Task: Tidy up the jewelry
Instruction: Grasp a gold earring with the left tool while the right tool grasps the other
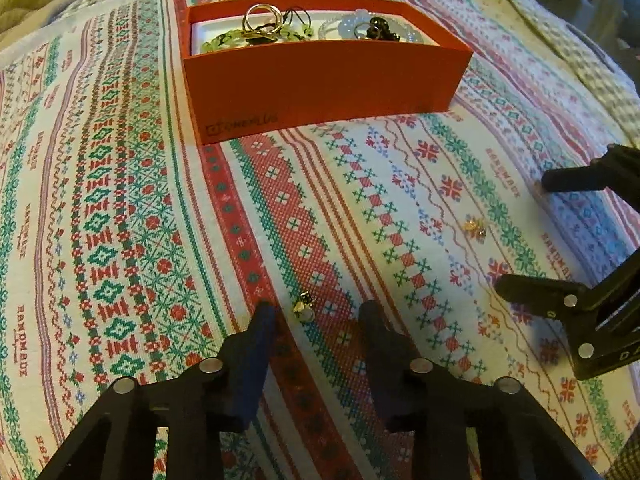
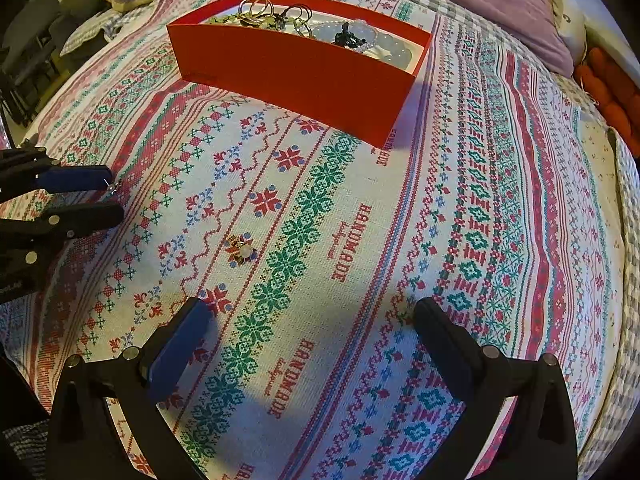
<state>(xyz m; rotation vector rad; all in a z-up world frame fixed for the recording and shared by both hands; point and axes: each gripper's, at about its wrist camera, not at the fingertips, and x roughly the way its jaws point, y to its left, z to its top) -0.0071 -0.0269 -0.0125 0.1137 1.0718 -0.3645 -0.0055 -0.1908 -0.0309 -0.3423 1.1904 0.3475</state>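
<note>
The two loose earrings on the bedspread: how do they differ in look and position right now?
The earring by the left gripper looks dark and gold with a pale bead; the gold earring looks brighter, also with a pale bead. The first lies just ahead of the open left gripper, between its fingertips; the second lies farther from the open right gripper, toward its left finger. Both lie loose on the patterned bedspread, outside the red box.
</note>
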